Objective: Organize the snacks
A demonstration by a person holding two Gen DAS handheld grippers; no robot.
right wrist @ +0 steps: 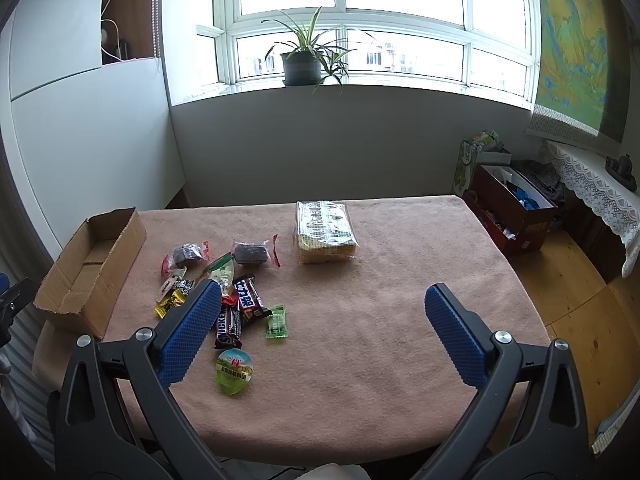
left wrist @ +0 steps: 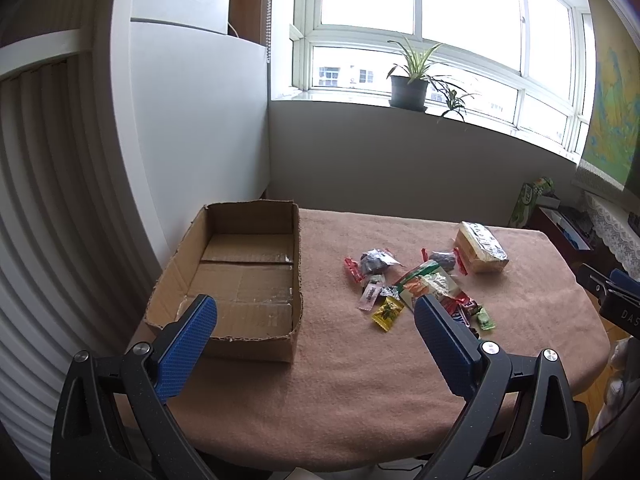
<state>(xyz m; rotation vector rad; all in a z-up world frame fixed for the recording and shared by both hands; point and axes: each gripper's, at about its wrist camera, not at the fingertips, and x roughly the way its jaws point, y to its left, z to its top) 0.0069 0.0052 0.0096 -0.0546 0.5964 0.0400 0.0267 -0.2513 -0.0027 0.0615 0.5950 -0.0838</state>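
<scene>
Hovering: both grippers above the near edge of the table, fingers spread wide, nothing held.
Left gripper [left wrist: 315,312]: lower part of left wrist view, blue pads far apart; left pad overlaps the cardboard box in the frame, right pad overlaps the snack pile.
Right gripper [right wrist: 322,300]: lower part of right wrist view, wide open; left pad sits in front of the pile's near-left side, right pad over bare cloth.
Table [right wrist: 400,280]: covered w/ pinkish-tan cloth, fills centre of both views.
Cardboard box [left wrist: 248,264]: open top, empty, centre-left in left wrist view; seen at far left edge of right wrist view [right wrist: 90,264], at the table's left side.
Snack pile [right wrist: 224,288]: loose wrapped items, left of centre in right wrist view, apart from the box.
Snickers bar [right wrist: 228,326]: dark wrapper, lower part of pile, just beside a second dark bar [right wrist: 250,298] w/ white lettering.
Green candy [right wrist: 277,322]: small green wrapper, right of the bars.
Jelly cup [right wrist: 235,372]: green, round lid up, nearest the camera, a bit apart from the pile.
Yellow candy [right wrist: 168,303]: left edge of pile, partly behind the pad.
Dark round cakes [right wrist: 250,253]: two, in clear wraps w/ red ends, far side of pile.
Cracker pack [right wrist: 325,236]: big clear-wrapped block, centre of table, apart from the pile, to its right.
Potted plant [right wrist: 302,62]: on windowsill, upper centre.
Red box [right wrist: 516,216]: on floor, right of table.
</scene>
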